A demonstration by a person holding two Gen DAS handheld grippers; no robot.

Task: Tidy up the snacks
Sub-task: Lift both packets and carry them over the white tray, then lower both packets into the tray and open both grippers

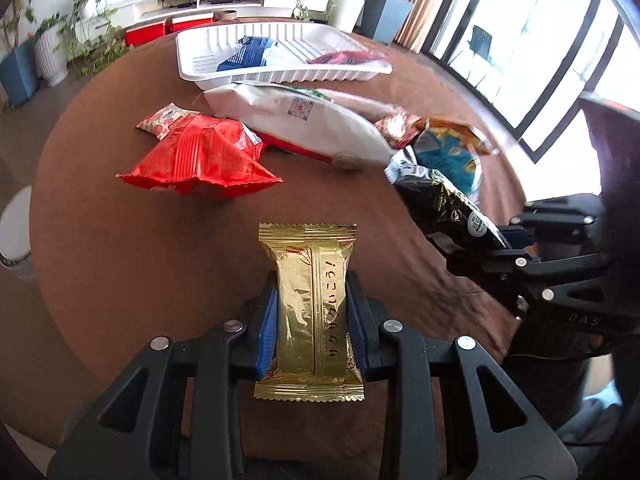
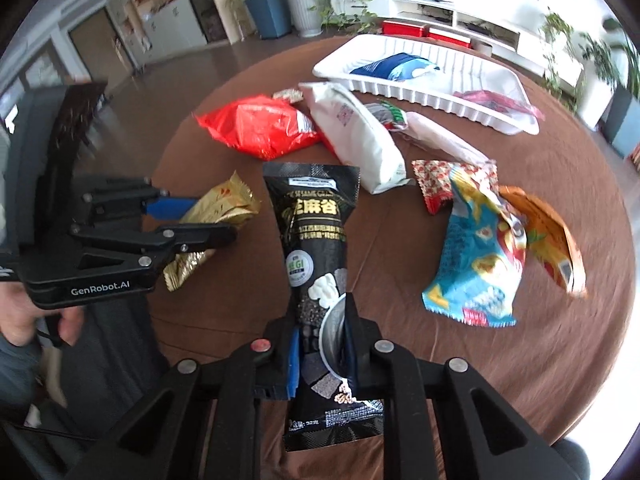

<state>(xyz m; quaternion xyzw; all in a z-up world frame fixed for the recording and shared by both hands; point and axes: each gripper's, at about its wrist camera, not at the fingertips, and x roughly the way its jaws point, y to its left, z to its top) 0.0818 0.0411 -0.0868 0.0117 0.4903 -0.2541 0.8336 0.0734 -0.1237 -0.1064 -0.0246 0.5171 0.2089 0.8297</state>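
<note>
The left tool [image 1: 312, 312] clamps a gold wrapper [image 1: 310, 312] printed "サクサクいこう!", its long axis running straight ahead between the pads, above the brown table [image 1: 120, 260]. The right tool [image 2: 320, 344] grips a black packet [image 2: 316, 264] reading "SESAME" and "GI", likewise pointing forward. Seen from the right wrist, the left tool's body reads "GenRobot.AI".

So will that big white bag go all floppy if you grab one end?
Probably. The big white bag looks puffy and soft, so it would likely sag. Its smooth wrapper may slip. It leans against the red bag, which might shift too.
</note>
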